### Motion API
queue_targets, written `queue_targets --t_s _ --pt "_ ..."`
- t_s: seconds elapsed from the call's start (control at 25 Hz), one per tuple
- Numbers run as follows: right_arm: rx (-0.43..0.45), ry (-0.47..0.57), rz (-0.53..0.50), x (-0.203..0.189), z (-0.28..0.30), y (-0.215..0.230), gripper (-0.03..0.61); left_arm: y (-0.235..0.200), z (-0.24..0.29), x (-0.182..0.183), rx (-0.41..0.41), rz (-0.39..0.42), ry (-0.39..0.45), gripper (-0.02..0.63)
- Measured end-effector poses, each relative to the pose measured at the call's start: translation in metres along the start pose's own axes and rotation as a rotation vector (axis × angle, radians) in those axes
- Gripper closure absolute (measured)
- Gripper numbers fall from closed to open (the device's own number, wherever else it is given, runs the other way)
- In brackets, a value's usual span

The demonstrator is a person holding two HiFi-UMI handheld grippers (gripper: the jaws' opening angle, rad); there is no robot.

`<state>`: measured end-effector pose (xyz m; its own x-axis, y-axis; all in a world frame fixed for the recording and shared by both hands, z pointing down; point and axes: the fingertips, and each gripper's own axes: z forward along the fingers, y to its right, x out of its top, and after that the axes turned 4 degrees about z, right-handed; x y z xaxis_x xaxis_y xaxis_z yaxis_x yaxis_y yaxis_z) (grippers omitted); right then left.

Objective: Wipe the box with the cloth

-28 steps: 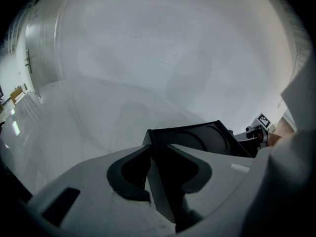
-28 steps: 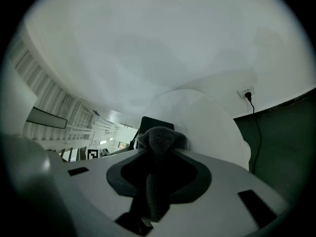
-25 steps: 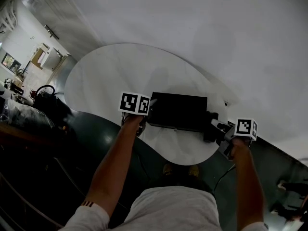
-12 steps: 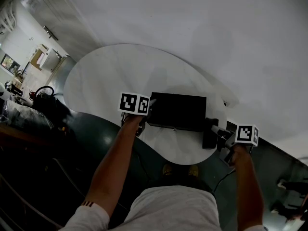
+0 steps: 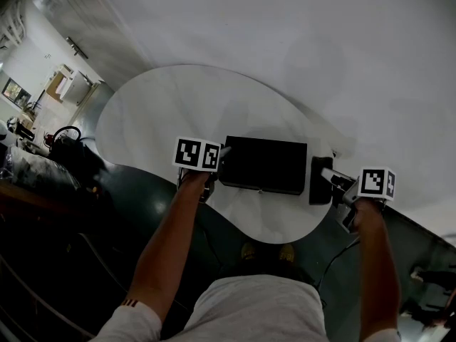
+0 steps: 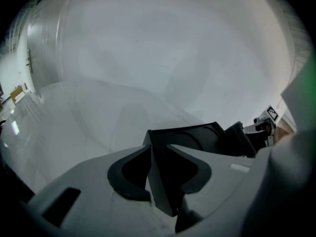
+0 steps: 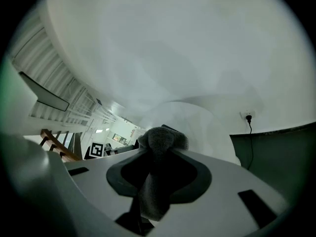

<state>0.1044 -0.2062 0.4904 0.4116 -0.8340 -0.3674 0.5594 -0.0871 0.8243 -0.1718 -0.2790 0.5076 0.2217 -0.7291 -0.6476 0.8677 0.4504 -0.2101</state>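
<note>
The box (image 5: pixel 263 164), black and oblong, lies on the white rounded table (image 5: pixel 157 112) a little below the middle of the head view, in the same spot as a second ago. The left gripper (image 5: pixel 219 159) sits at the box's left end and has not shifted. In the left gripper view a thin black wall of the box stands upright between the jaws with the dark pads (image 6: pixel 129 174) pressed to either side of it. The jaws have just tightened a little on that wall. The change is on the right side of the frame. The right gripper (image 5: pixel 333 182) has drawn off toward the right edge and slightly upward, and its marker cube (image 5: pixel 376 182) now sits further right than before. The cloth (image 5: pixel 320 182), a dark strip clenched in this gripper, was against the box's lower right corner a second ago. It now stands upright just beside the box's right end, with a thin sliver of white table showing between the two. In the right gripper view the jaws are clamped on the grey, fuzzy cloth, which bunches out past the tips and hangs down between them.
</note>
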Motion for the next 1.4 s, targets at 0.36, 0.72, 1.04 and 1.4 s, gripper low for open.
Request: queue_targets --t_s 0.36,0.72,1.04,1.4 --pt "-0.001 0.031 -0.216 0.055 0.004 -0.051 0.485 0.004 -0.038 0.049 0.023 0.026 0.142 0.545" --pt "0.119 0.163 -0.493 0.074 0.007 -0.129 0.485 0.050 -0.075 0.096 -0.050 0.119 0.384 0.580" --pt "0.272 0.363 -0.715 0.074 -0.019 -0.201 0.485 0.123 -0.132 0.130 -0.198 0.292 0.733 0.598" --pt "0.340 0.567 -1.056 0.045 -0.052 -0.257 0.485 0.166 -0.183 0.127 -0.242 0.387 0.950 0.598"
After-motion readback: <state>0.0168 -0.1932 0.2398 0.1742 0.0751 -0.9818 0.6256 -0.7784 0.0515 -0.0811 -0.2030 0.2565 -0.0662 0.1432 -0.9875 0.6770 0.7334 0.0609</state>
